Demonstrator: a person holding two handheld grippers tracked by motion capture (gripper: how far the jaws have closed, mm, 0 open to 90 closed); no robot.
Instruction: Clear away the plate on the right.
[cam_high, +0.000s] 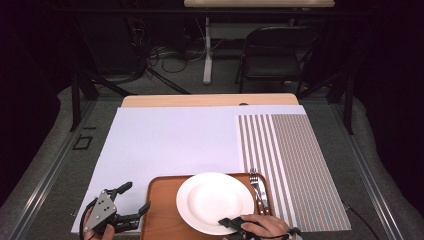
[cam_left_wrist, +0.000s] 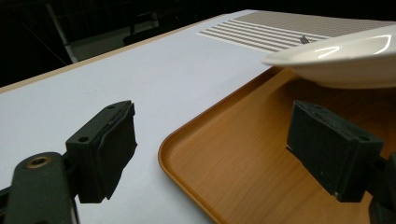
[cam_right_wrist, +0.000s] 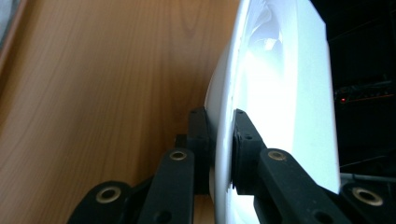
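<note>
Over the near edge of the surface: the work sits at about 6 o'clock, with a white cover sheet (cam_high: 165, 140) spread over most of the top.
Striped mat: (cam_high: 287, 165) lies at 3 o'clock of the tray, flat and bare, touching the tray's right side; probably the place setting to fill.
Tray: wooden tray (cam_high: 162, 210) at 6 o'clock, carrying the plate and cutlery.
Plate: white plate (cam_high: 215, 200) in the tray's middle; the left gripper view shows its rim raised off the tray floor, so it looks tilted or lifted.
Right gripper: (cam_high: 231, 222) its fingers (cam_right_wrist: 243, 140) pinch the plate's rim at 6 o'clock, one above and one below.
Doing it well: keep the pinch deep on the rim and the plate level, since a one-edge hold could let it slip or droop; lift it clear of the tray lip before swinging toward 3 o'clock.
In the way: fork and knife (cam_high: 258, 190) lie along the tray's right edge, right under that path.
Left gripper: (cam_high: 125, 202) fingers spread wide and holding nothing, at 9 o'clock of the tray, straddling its left corner; it could steady the tray.
</note>
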